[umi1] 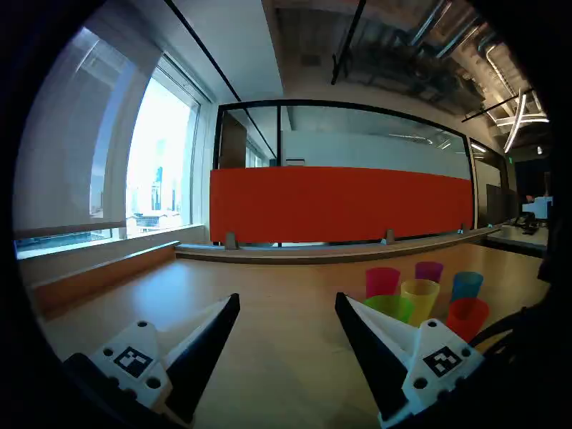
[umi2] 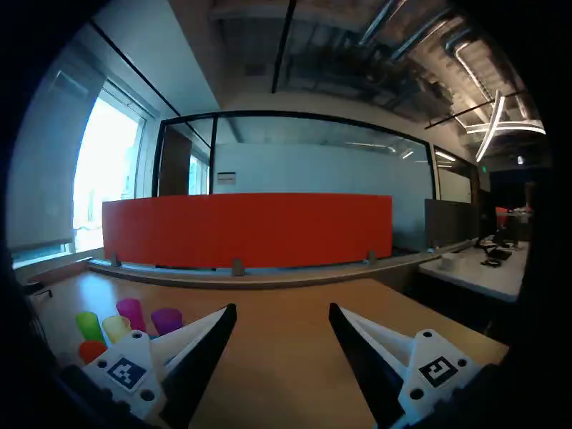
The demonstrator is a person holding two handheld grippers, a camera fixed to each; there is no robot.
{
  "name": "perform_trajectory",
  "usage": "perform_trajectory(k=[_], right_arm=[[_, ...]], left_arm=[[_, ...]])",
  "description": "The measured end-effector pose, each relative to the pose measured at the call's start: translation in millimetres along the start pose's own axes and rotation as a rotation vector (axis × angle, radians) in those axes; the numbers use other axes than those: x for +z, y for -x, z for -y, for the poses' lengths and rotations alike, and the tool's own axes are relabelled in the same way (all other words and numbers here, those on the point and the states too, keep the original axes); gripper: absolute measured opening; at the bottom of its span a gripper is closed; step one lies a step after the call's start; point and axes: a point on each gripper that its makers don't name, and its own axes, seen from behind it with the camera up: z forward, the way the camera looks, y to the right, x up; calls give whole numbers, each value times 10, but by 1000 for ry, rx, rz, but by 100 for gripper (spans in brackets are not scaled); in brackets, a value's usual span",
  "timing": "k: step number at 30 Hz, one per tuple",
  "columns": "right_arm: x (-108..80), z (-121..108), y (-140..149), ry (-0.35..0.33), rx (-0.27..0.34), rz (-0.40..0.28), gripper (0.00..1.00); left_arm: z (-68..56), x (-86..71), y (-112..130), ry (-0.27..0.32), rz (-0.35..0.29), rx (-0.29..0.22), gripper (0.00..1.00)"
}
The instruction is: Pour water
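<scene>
Since pouring looks unstarted, left tongs (umi1: pixel 286 296) and right tongs (umi2: pixel 281 306) hang spread, empty; cups (umi1: pixel 420 293) cluster lower right, left gripper view.

The desk (umi1: pixel 286 279) is pale wood. Around the yellow cup (umi1: pixel 420 293) stand a pink cup (umi1: pixel 382 281), purple cup (umi1: pixel 429 271), blue cup (umi1: pixel 467 284), green cup (umi1: pixel 390 307) and orange cup (umi1: pixel 467 317). Behind it runs an orange-red screen (umi1: pixel 343 204). Left tool (umi1: pixel 287 297) and right tool (umi2: pixel 281 307) are white, black inside, with black-and-white tags (umi1: pixel 134 361).

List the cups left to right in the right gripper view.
green cup → yellow cup → pink cup → purple cup. The orange cup sits right below the green one, so it is left out.
</scene>
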Motion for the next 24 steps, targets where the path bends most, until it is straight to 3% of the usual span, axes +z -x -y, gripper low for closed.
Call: perform_trajectory(k=[24], right_arm=[[-117,29,155,-29,-5,-27,100]], left_arm=[[-4,2,-3,3,0,1,99]])
